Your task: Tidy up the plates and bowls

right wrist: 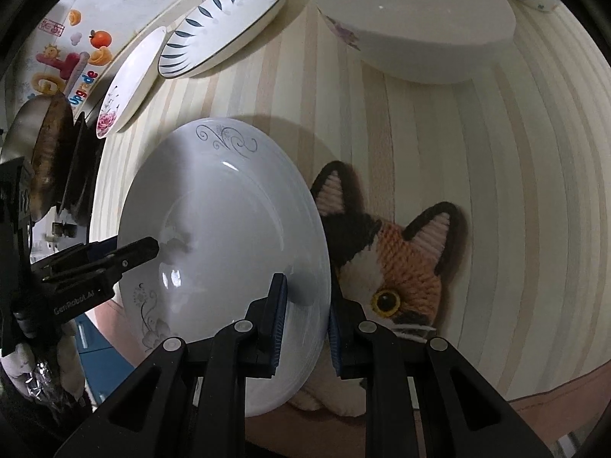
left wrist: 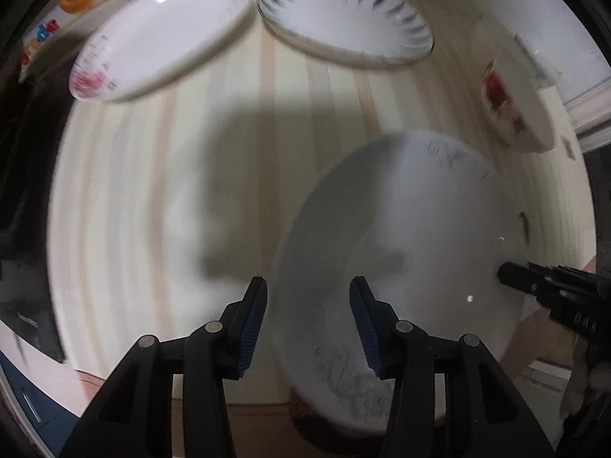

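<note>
The right tool (right wrist: 303, 320) is clenched on the near rim of the grey-scroll plate (right wrist: 225, 236), one pad on the upper face and the other under the edge, so the plate is held tilted above the striped counter (right wrist: 496, 175) with its far rim toward the back wall. The left tool (left wrist: 308, 320) is released and holds nothing; in its own view its pads straddle the plate's left rim with a clear gap either side, and from the right wrist its tip hangs just above the plate's left part. The move ahead, as I judge it, turns on this: the plate lies forward of and left from the right tool, and the other dishes, the blue-leaf plate (right wrist: 225, 19) and the rose plate (right wrist: 131, 84), stand farther back toward the wall, with a large white bowl (right wrist: 416, 26) to their right. A knitted cat toy (right wrist: 397, 259) lies touching or just under the plate's right edge, which may snag.
</note>
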Demonstrator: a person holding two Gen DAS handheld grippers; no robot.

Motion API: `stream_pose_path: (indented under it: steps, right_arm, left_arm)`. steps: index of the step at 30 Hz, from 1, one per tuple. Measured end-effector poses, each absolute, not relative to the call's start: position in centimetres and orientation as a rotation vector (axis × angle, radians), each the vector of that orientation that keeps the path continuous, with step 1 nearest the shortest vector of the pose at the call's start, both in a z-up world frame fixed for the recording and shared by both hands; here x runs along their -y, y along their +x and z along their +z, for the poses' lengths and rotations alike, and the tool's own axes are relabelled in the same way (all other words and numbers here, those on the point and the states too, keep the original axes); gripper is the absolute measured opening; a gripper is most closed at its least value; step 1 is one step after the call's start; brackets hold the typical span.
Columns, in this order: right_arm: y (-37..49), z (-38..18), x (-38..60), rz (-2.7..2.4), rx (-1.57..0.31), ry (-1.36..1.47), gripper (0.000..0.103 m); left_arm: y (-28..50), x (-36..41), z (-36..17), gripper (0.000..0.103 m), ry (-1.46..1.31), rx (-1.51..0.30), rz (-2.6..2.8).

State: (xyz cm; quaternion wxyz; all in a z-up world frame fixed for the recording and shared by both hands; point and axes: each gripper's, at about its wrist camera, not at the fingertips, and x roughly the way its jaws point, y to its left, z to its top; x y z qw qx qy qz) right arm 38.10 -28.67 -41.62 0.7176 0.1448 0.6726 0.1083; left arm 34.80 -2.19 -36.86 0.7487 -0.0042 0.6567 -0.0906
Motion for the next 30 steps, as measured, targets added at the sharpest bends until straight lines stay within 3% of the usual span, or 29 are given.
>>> stream_pose_path:
  steps: [5,9,10,21,26,30]
  right_arm:
    - [38.2,-35.9,29.5,0.160,-1.432,0.328,0.022]
    - [41.8,-30.1,26.2,0.239,-1.300,0.329,0.051]
    - [44.2,-29.4,24.2,0.292,-1.267,0.308,0.051]
    - [66.2,-36.2,8.0,0.485,-1.259,0.062,0.048]
    - [70.8,-39.4,5.3,0.525,-1.290,-0.014,0.036]
    - [72.7,-41.0,4.0,0.537,-1.316,-0.035,0.023]
  left_arm:
    - [36.7,-3.3,-32.2,0.043,-0.075,-1.303,-0.124]
    - [41.2,-8.2,-32.3,0.043,-0.203,-1.272,-0.045]
    - [42.5,-9.7,-33.1,0.043,-0.244,-1.279,-0.027]
    - [49.0,-13.8,-38.0,0.043,-0.385,-1.309,0.125]
    - [50.2,-14.1,-39.4,0.043,-0.404,-1.318,0.156]
    - [50.7,-14.2,-40.2,0.033,-0.404,-1.311,0.175]
